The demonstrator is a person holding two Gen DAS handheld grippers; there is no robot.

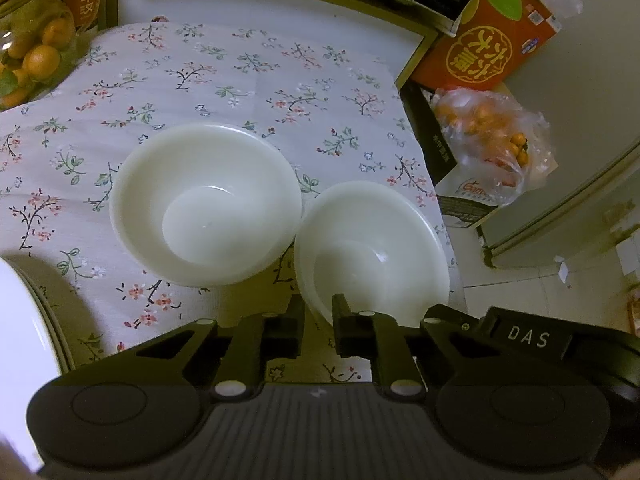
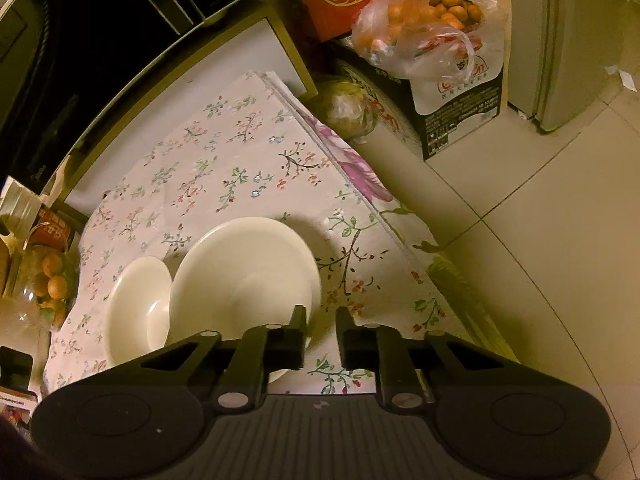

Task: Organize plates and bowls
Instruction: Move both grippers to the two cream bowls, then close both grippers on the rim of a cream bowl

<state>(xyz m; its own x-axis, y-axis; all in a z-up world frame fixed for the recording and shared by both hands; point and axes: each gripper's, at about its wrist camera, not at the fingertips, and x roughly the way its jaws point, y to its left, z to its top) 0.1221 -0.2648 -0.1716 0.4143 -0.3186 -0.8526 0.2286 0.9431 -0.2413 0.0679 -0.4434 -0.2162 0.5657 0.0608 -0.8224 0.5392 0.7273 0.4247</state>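
Observation:
Two white bowls sit on the floral tablecloth (image 1: 240, 80). The left bowl (image 1: 204, 204) stands free and upright. The right bowl (image 1: 372, 252) lies near the table's right edge, with my left gripper (image 1: 319, 312) shut on its near rim, one finger outside and one inside. The black body of the right gripper (image 1: 524, 338) reaches that bowl's right side. In the right wrist view this bowl (image 2: 244, 276) is the nearer one. My right gripper (image 2: 321, 318) is shut on its right rim. The other bowl (image 2: 136, 304) lies behind it to the left.
A glass jar of oranges (image 1: 36, 60) stands at the table's back left and a white rounded object (image 1: 16, 340) at the near left. Past the right edge are a red box (image 1: 488, 52), a bag of oranges (image 1: 492, 144), a pale cabinet (image 1: 580, 200) and tiled floor (image 2: 540, 240).

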